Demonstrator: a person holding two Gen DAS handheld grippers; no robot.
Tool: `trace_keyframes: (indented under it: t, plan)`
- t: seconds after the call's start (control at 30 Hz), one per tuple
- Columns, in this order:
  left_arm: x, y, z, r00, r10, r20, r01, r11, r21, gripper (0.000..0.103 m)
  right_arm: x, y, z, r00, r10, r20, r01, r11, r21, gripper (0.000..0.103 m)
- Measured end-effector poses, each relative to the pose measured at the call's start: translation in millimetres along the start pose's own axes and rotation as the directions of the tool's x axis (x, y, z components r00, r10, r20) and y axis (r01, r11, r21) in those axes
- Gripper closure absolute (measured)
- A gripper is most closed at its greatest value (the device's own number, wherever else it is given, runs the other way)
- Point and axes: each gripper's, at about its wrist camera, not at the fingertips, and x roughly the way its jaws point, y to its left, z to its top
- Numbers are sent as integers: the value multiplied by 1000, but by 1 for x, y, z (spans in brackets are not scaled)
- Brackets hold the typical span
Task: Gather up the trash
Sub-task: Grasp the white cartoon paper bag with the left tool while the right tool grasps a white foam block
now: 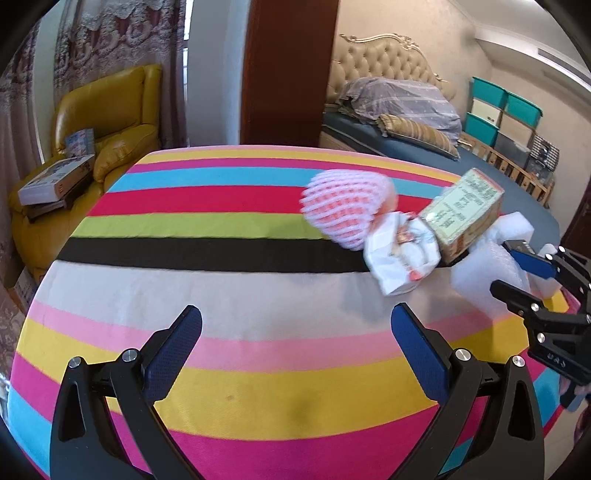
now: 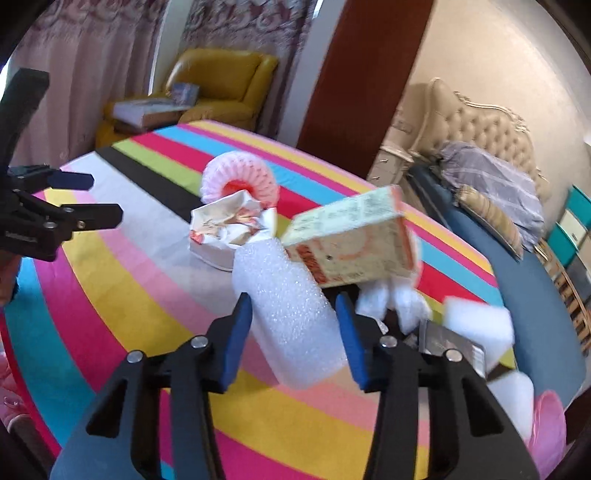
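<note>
Now right gripper [image 2: 293,341] jaws clamp one foam roll [image 2: 291,314]; left gripper [image 1: 295,354] jaws apart; one carton [image 2: 351,240].

Table: round top w/ striped cloth [image 1: 221,206], multicolour bands.
Armchair: yellow leather [image 1: 110,110], far left; boxes [image 1: 55,181] stacked on seat.
Curtains: patterned lace [image 1: 122,33] behind chair, daylight thru.
Door/panel: dark red-brown wood [image 1: 291,66], centre.
Bed: tufted beige headboard [image 1: 391,62], blue sheet, grey quilt [image 1: 402,99], striped pillow [image 1: 421,134].
Storage: teal-lidded bins [image 1: 502,114], far right by wall.
</note>
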Motion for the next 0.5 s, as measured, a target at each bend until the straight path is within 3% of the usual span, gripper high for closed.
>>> trace_keyframes:
  t: [0.27, 0.43, 0.5]
  plan:
    - [45, -62, 28, 992, -79, -98, 83, 995, 47, 7, -30, -29, -25, 998, -48, 30, 43, 990, 131, 60]
    - [82, -96, 34, 984, -3, -178, 22, 994, 104, 7, -41, -43, -34, 997, -32, 69, 17, 980, 200, 60]
    - [91, -105, 35, 984, 42, -175, -18, 990, 139, 18, -40, -46, -37, 997, -22, 71, 7, 976, 216, 59]
